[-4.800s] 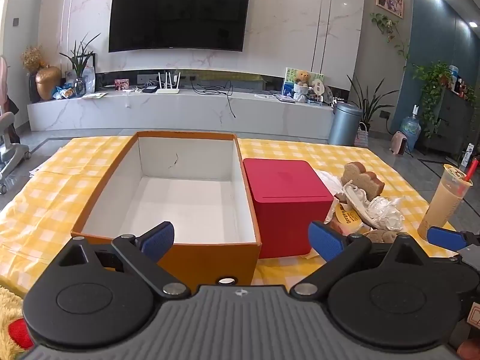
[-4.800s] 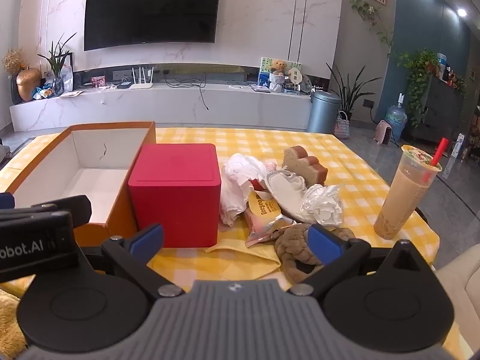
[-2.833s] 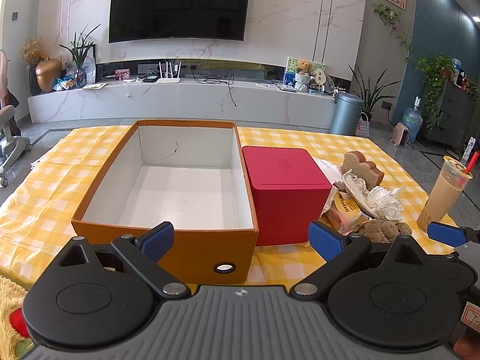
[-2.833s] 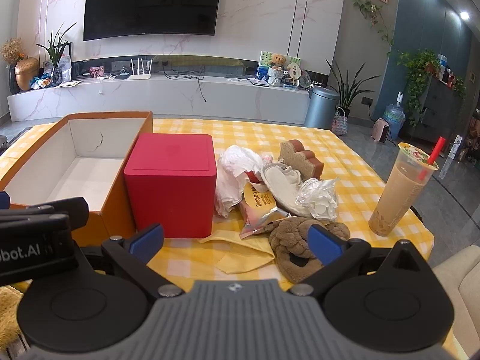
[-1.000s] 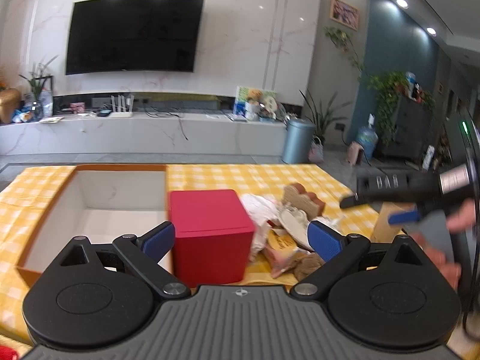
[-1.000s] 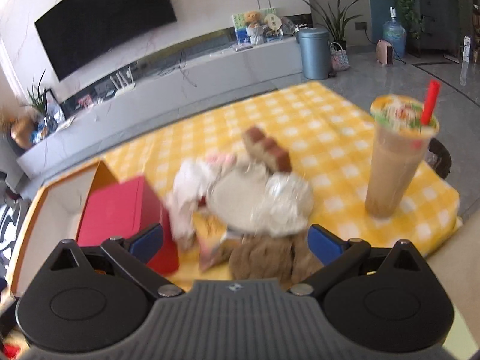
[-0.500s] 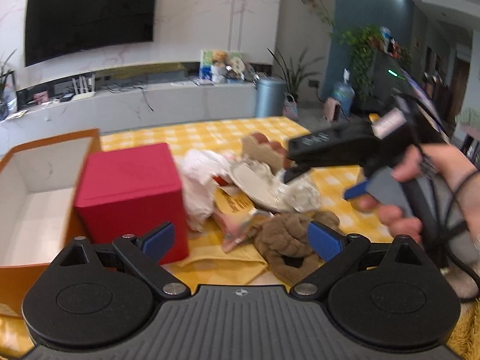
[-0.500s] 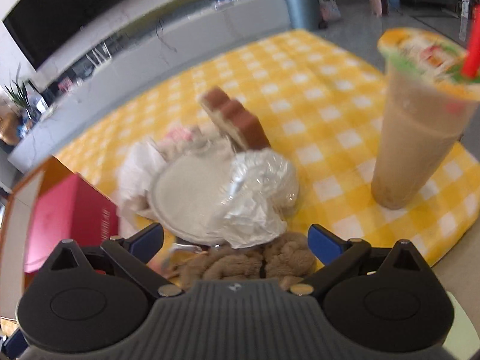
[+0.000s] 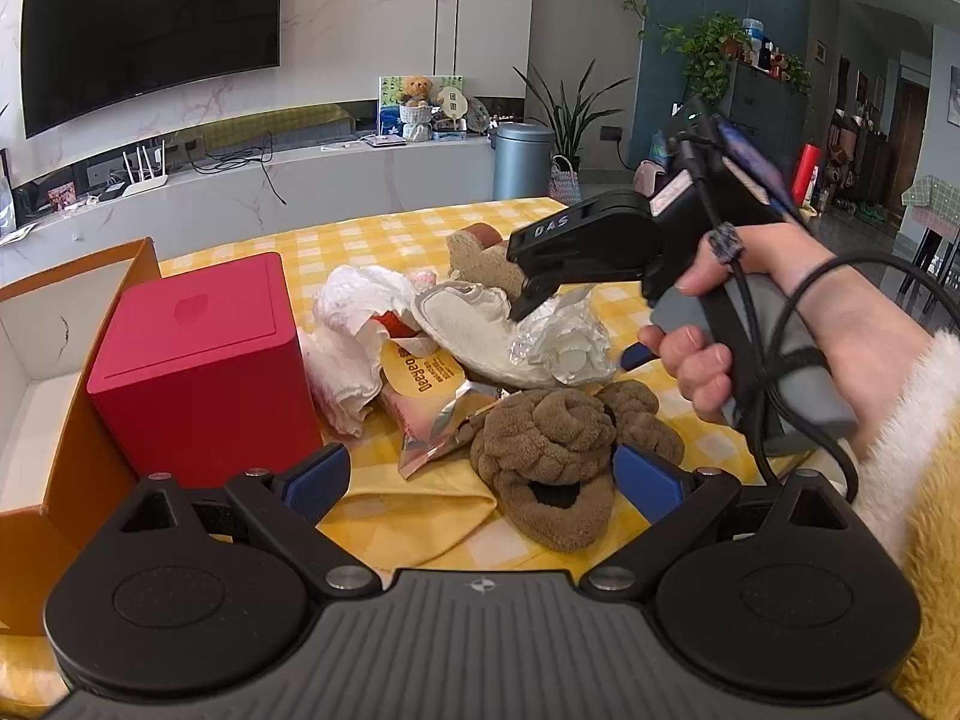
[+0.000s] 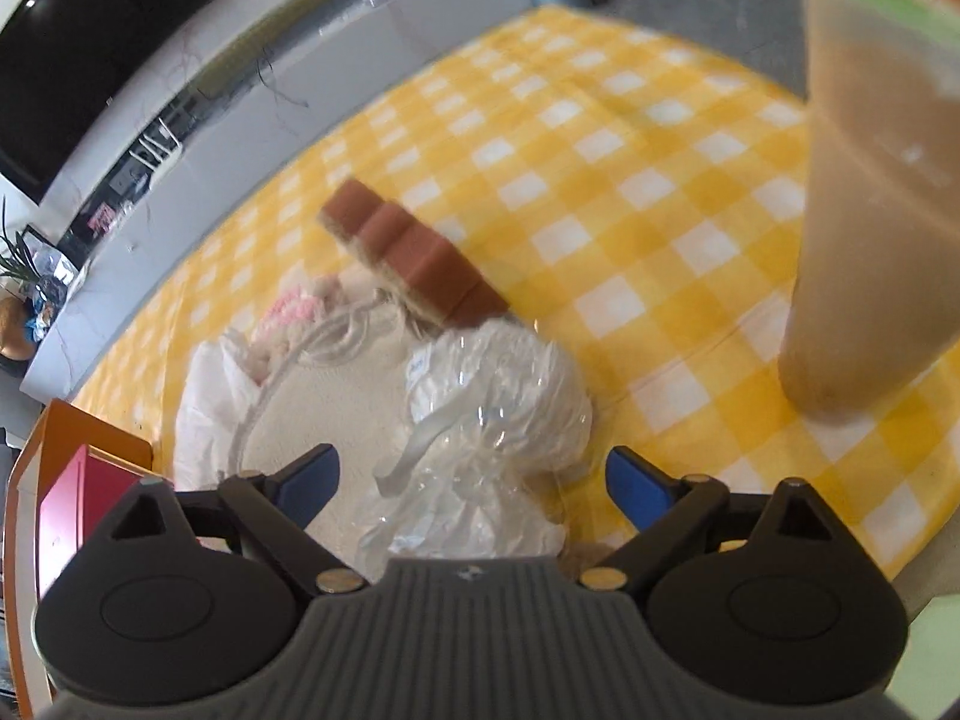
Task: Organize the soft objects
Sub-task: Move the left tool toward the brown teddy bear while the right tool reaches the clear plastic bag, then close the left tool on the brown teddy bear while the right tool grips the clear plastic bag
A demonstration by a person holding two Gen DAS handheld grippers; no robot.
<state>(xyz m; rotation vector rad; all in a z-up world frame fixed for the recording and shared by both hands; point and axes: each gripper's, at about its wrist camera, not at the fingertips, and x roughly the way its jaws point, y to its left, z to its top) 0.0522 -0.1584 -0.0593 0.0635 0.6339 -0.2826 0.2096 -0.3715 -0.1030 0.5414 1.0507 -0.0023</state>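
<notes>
A heap of soft things is seen on the yellow checked cloth [image 9: 384, 243], just right of the red box [image 9: 201, 363], which stands against the orange box [image 9: 66, 474]. At the near edge of the heap lies a brown plush slipper [image 9: 552, 450], with a snack packet [image 9: 429, 399] beside it and a white insole [image 9: 474, 327] behind. The right gripper [image 10: 471, 483] is pointed steeply down over a crumpled clear plastic bag [image 10: 492, 414]; its jaws have just been closing (though they are not yet pressed on anything), and the bag lies between the blue pads [image 10: 312, 480]. A slice-of-bread toy [image 10: 414, 255] lies beyond the bag, and a milk-tea cup [image 10: 870, 192] stands to the right. The left gripper [image 9: 480, 477] is held wide apart, nothing gripped, low before the slipper. The person's right hand [image 9: 774, 324] is seen on the other tool.
</notes>
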